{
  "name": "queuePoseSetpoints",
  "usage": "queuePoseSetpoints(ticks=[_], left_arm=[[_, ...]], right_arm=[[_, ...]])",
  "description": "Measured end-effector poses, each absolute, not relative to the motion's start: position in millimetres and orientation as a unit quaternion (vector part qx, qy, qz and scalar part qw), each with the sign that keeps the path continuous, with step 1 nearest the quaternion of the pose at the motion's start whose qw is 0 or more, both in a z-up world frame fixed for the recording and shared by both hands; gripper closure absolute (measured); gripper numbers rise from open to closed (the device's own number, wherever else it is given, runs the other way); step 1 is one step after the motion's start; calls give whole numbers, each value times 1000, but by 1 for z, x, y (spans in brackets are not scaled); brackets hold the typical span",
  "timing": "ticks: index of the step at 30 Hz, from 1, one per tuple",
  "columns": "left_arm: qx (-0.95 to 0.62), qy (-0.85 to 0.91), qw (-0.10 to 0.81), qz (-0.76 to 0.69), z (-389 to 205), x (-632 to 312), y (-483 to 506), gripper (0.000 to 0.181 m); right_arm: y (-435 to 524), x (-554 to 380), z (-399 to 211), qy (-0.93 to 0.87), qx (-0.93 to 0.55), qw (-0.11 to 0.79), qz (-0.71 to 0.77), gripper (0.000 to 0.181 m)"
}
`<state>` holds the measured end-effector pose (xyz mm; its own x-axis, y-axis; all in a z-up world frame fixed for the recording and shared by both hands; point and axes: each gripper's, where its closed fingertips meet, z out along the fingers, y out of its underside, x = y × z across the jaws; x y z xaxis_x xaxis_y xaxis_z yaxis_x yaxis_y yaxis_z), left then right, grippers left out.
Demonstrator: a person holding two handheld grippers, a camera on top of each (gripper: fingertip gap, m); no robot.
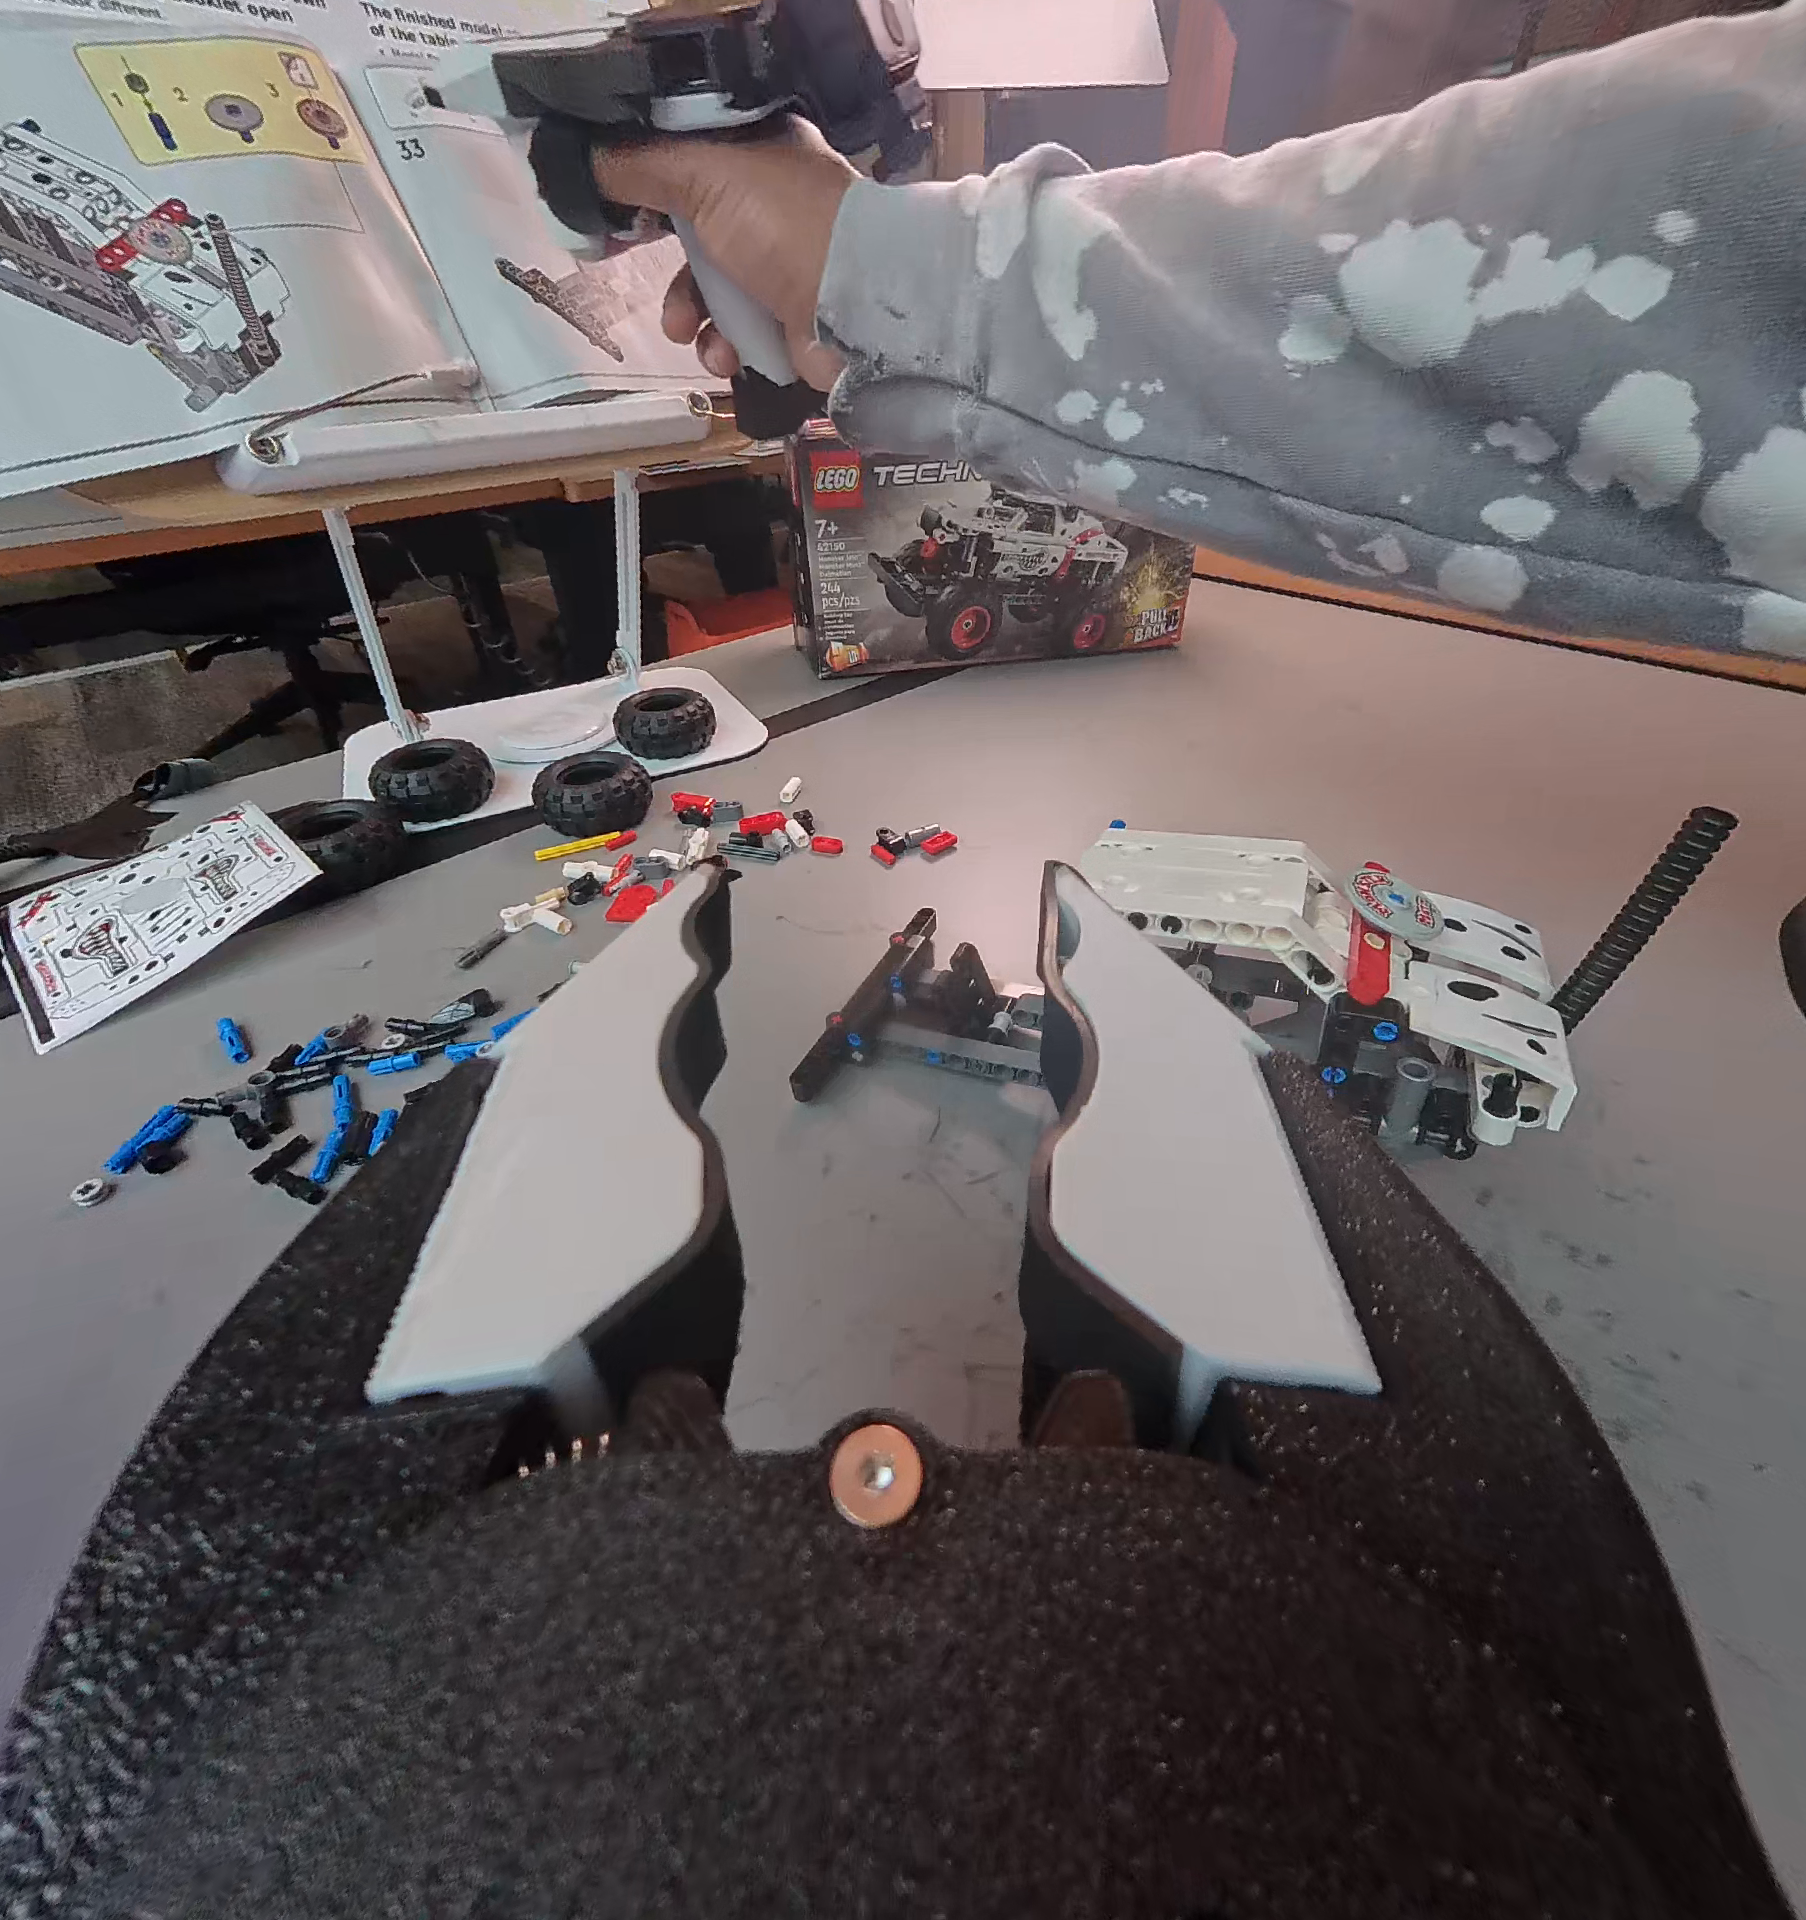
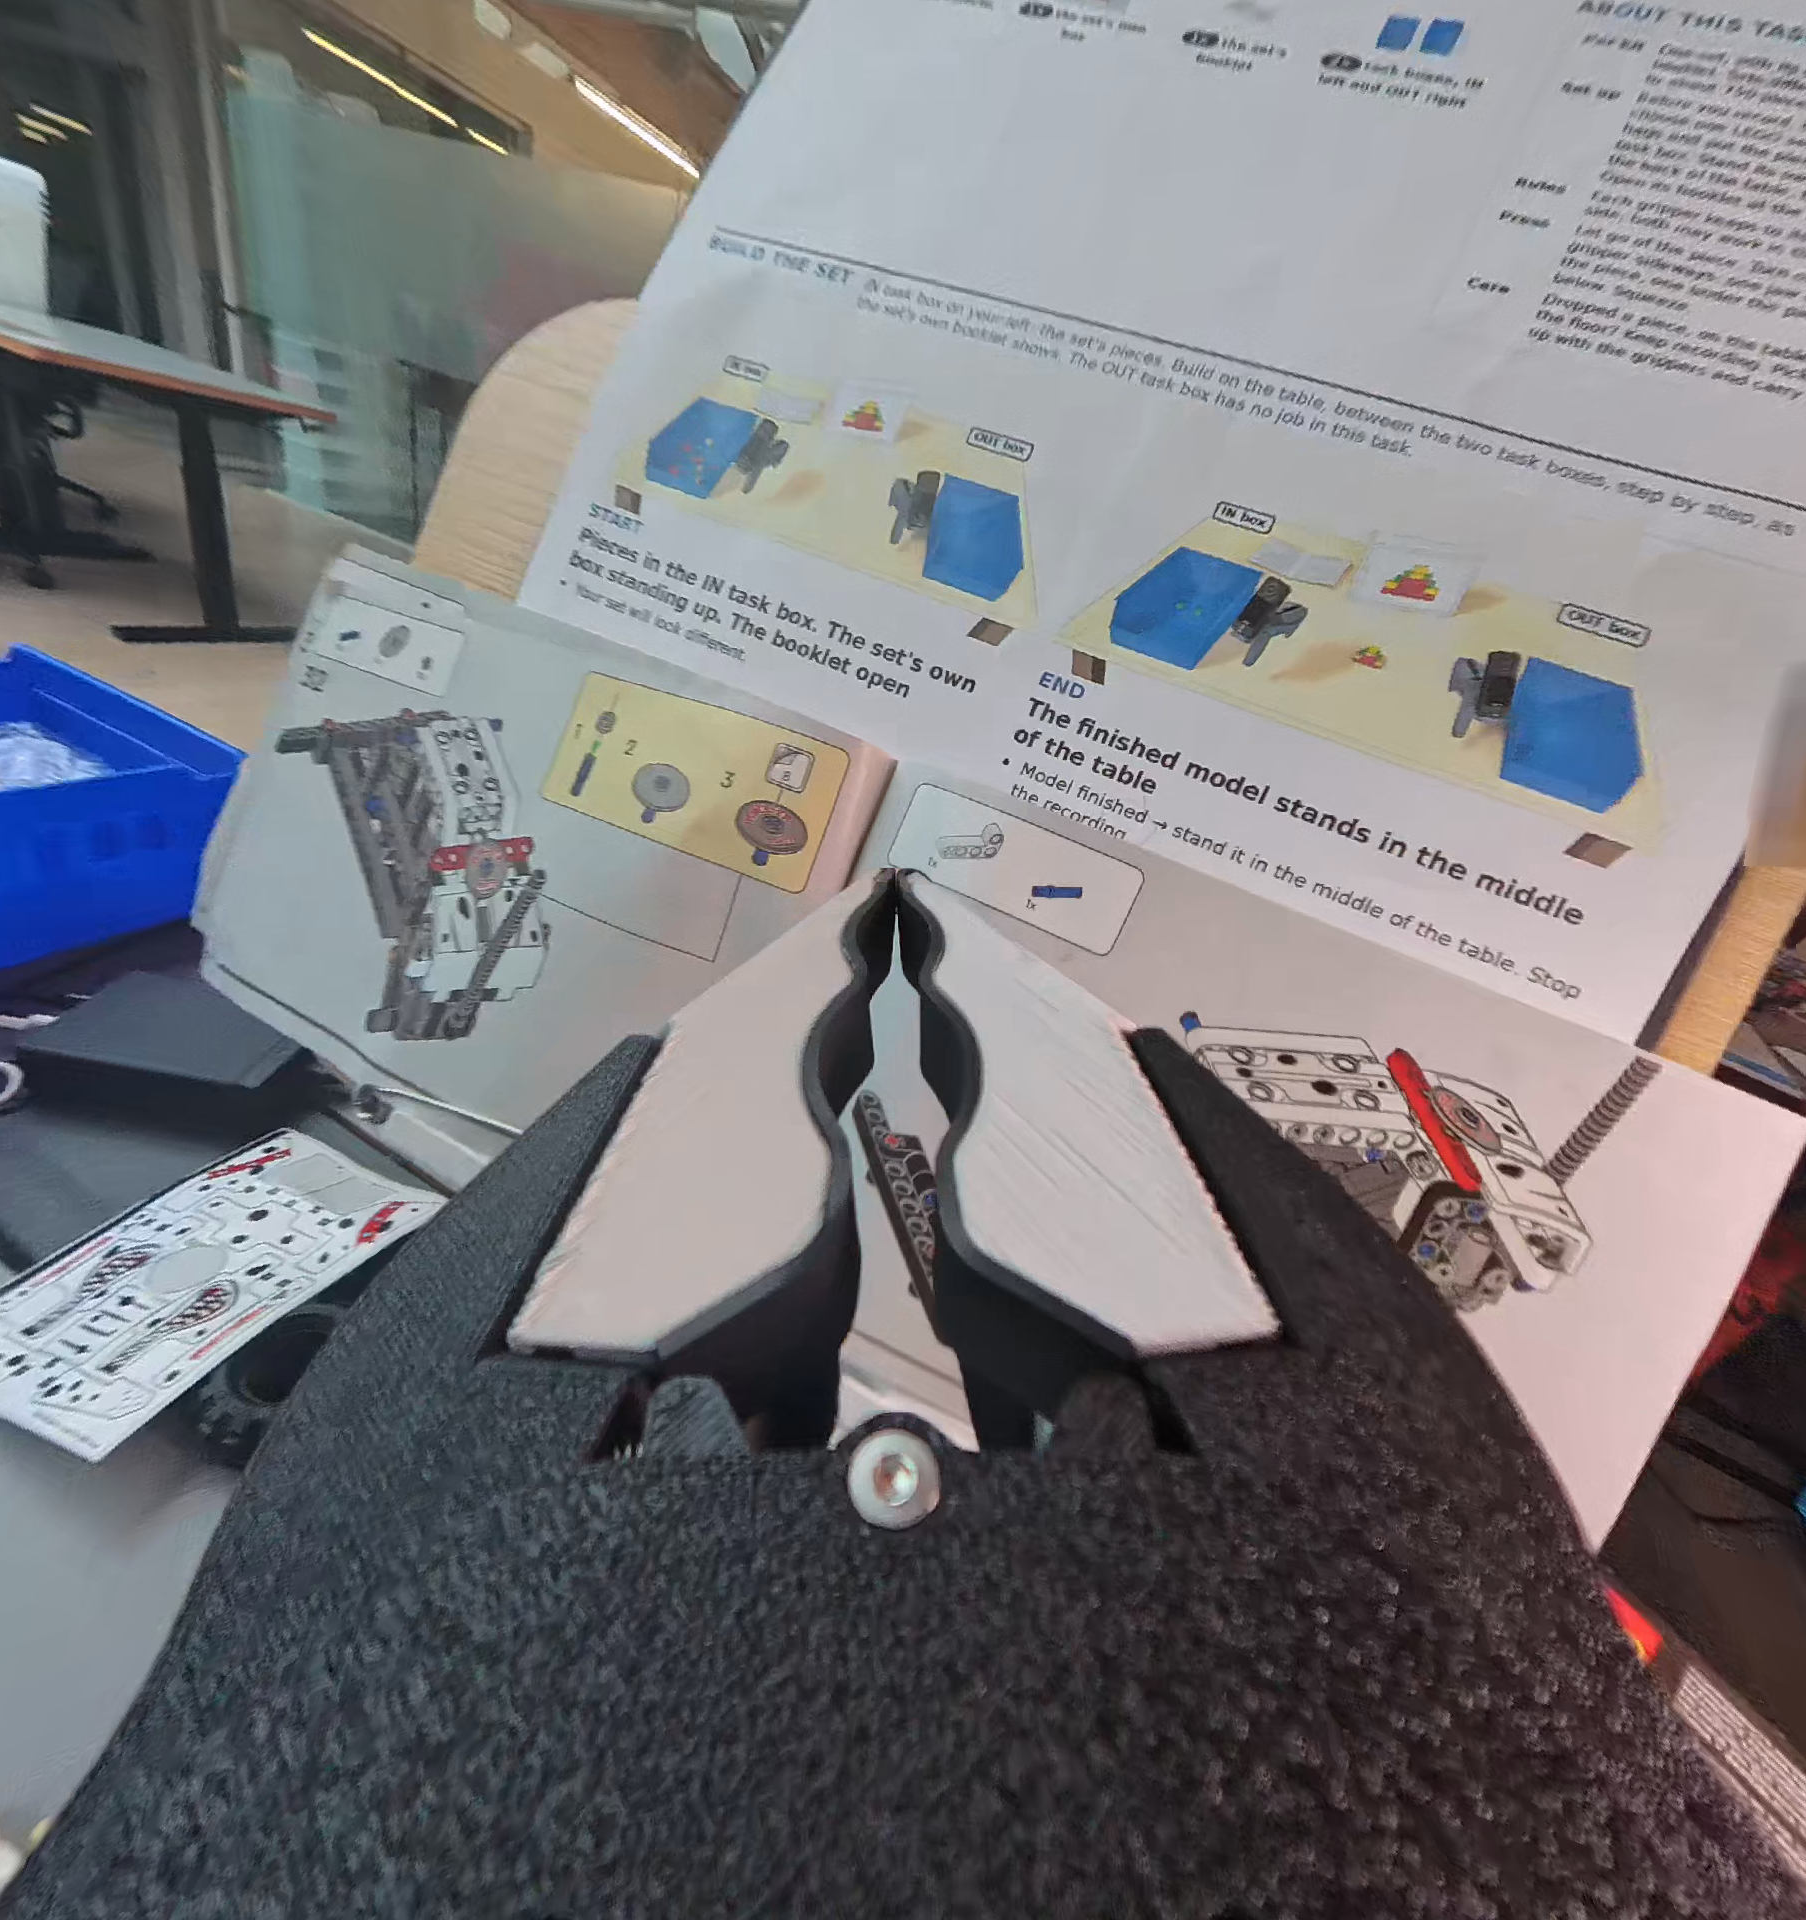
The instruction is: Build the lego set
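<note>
My left gripper (image 1: 881, 873) is open and low over the grey table (image 1: 1086, 727). A black and grey beam sub-assembly (image 1: 920, 1013) lies between its fingers. The right finger (image 1: 1070, 997) is close to the sub-assembly's end and the left finger (image 1: 696, 987) is well apart from it. The white truck body (image 1: 1325, 966) with a red beam and a grey disc lies just right of it. My right gripper (image 2: 894, 881) is shut, its tips at the centre fold of the open instruction booklet (image 2: 463, 831). It also shows in the left wrist view (image 1: 431, 99), held up at the booklet (image 1: 151, 260).
Loose blue and black pins (image 1: 338, 1101) and red, white and grey pieces (image 1: 712, 842) lie left of my left gripper. Black tyres (image 1: 592, 790), a sticker sheet (image 1: 151, 914) and the set's box (image 1: 982, 582) stand behind. A sleeved arm (image 1: 1398, 364) crosses above. A blue bin (image 2: 68, 821) is at the left.
</note>
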<state>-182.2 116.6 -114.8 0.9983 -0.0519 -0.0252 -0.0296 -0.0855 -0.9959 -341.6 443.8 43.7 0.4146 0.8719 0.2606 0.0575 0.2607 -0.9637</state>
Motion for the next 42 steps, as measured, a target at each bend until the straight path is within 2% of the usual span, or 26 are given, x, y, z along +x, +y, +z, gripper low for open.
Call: queuePoseSetpoints(ticks=[16, 20, 24, 28, 32, 34, 36, 39, 42], left_arm=[[-735, 25, 676, -41, -112, -182, 116, 123], [-743, 7, 668, -38, -113, -192, 113, 129], [-746, -32, 665, -27, -112, -213, 108, 134], [-745, -59, 664, -16, -111, -231, 104, 135], [-746, -60, 663, 2, -107, -241, 102, 138], [-752, -51, 656, 22, -102, -250, 101, 139], [-774, -23, 631, 38, -93, -263, 103, 141], [-839, 35, 541, 55, -84, -295, 115, 143], [-908, 75, 409, 53, -92, -343, 136, 147]], right_arm=[[483, -341, 26, -454, -525, 671, 262, 181], [446, -326, 31, -455, -509, 650, 333, 178], [349, -270, 27, -485, -460, 606, 432, 176], [271, -181, -6, -500, -477, 545, 475, 177], [232, -101, -60, -487, -543, 508, 458, 176], [221, -70, -84, -485, -557, 518, 432, 175], [214, -48, -97, -489, -547, 540, 412, 172], [220, -33, -110, -502, -522, 582, 369, 170], [221, -35, -106, -502, -509, 587, 379, 169]])
